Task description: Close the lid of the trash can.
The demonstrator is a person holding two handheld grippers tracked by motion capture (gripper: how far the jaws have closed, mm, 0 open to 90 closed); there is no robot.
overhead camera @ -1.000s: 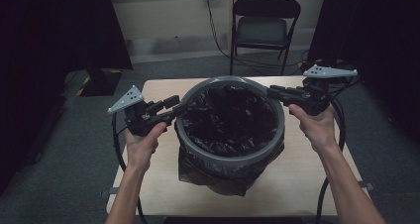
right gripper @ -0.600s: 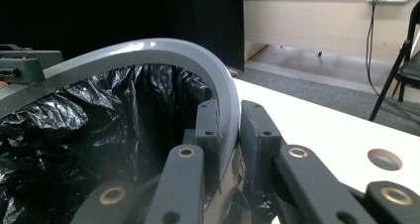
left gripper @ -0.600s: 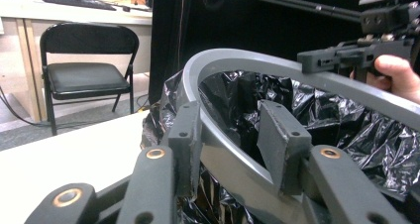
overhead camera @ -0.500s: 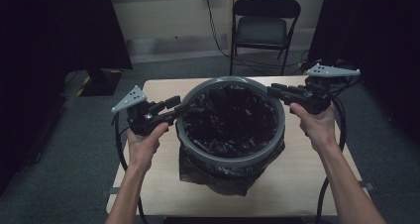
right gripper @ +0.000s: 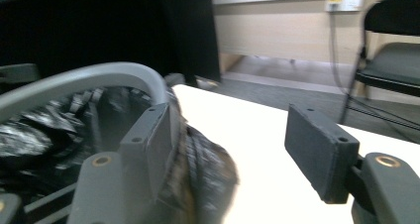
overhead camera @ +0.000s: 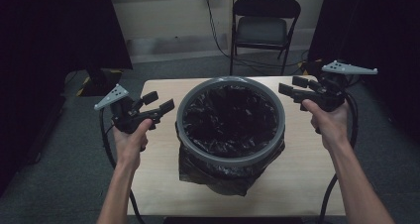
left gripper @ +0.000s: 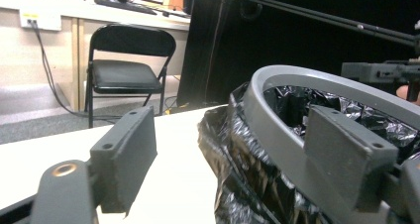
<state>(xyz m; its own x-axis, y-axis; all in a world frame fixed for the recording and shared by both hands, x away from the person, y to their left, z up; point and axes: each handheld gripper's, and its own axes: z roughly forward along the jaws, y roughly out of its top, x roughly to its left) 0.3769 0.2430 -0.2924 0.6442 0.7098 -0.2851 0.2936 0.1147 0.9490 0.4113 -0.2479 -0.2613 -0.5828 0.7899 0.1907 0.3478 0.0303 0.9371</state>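
Observation:
A round grey bin [overhead camera: 231,81] lined with a black trash bag [overhead camera: 229,119] stands in the middle of a light wooden table [overhead camera: 158,184]. The bag spills over the bin's outside and bunches at its base. My left gripper [overhead camera: 161,101] is just left of the rim, and its jaws have just been opening. In the left gripper view the left gripper [left gripper: 233,135] has wide-apart pads, with the rim [left gripper: 277,80] and bag [left gripper: 237,179] ahead and nothing pressed. My right gripper [overhead camera: 291,85] is off the rim's right side, its jaws also just opened. In the right gripper view the right gripper [right gripper: 233,144] is open beside the rim [right gripper: 99,75].
A black folding chair [overhead camera: 266,28] stands behind the table's far edge, with cables [overhead camera: 218,30] hanging from a wall socket. Black curtains [overhead camera: 54,30] close in on both sides. Grey floor surrounds the table. Each gripper's cable trails down past the person's forearms.
Both grippers were at the bin's rim with jaws nearly closed. Now each has drawn outward, the left to the left and the right to the right, and both jaws stand apart.

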